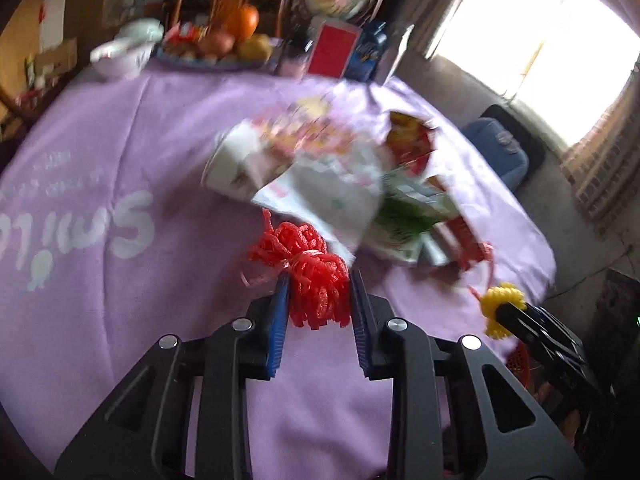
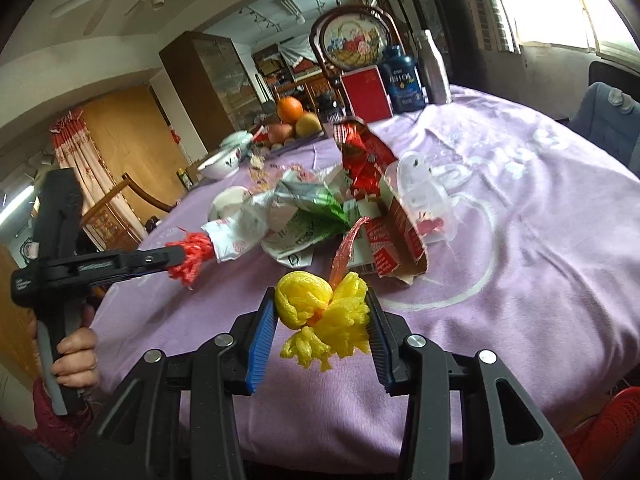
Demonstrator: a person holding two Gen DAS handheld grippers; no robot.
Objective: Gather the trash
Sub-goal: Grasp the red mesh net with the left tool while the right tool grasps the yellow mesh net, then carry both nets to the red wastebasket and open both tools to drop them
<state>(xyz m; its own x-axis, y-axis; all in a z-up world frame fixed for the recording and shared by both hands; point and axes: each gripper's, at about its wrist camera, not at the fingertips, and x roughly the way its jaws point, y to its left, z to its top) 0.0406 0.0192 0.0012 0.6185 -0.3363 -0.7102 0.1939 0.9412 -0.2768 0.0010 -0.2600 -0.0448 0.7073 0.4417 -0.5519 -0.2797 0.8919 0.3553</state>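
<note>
Now left claw (image 1: 318, 280) clamped on red foam net (image 1: 316, 284); right claw (image 2: 322, 308) pinches yellow foam net (image 2: 324, 320).

Both cameras ride just behind their own tool fingers and look forward and downward along them, close over the desk (image 1: 120, 160) with its lilac cloth. The left wrist view faces across the desk toward the bright window (image 1: 532, 28); the right tool (image 1: 502, 310) enters at its right edge. The right wrist view sits lower and takes in the room behind — the left tool (image 2: 180, 258) shows at its left. Both share the litter pile (image 1: 332, 184) (image 2: 320, 216) mid-desk and the fruit plate (image 1: 216, 62) (image 2: 294, 142) at the far edge.
</note>
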